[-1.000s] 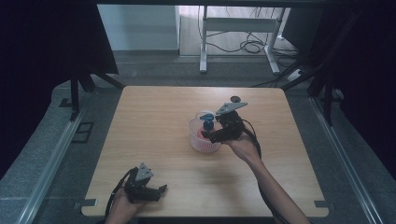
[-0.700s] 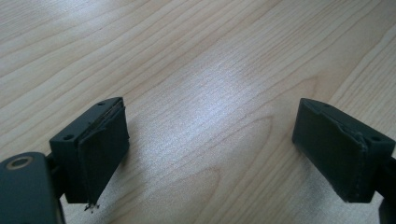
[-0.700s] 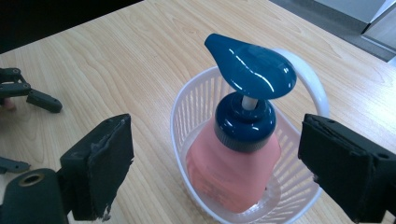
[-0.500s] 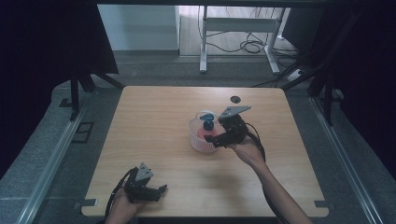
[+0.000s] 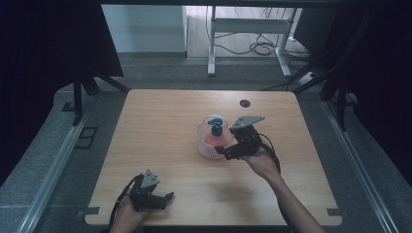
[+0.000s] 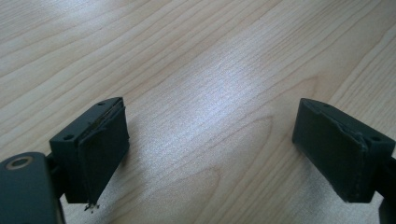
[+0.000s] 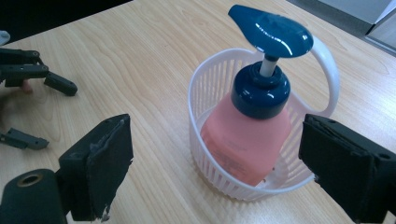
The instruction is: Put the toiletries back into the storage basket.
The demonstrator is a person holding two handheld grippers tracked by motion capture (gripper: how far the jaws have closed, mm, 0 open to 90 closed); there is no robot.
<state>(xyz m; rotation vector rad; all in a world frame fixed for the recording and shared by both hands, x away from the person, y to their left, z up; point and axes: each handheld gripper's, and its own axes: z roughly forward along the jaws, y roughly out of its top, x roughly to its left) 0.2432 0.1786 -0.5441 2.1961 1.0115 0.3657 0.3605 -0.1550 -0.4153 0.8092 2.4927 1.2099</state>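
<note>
The right gripper (image 7: 210,172) stands open just short of the white basket (image 7: 205,88), where a pink pump bottle (image 7: 245,140) leans. The left gripper (image 6: 212,154) gapes open over bare table (image 6: 196,56).

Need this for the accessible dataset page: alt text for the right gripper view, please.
A pink pump bottle with a dark blue pump head stands inside a white slatted plastic basket on a light wooden table. The right gripper frames it with open black jaws, touching nothing. The left gripper shows at the far left edge.
</note>
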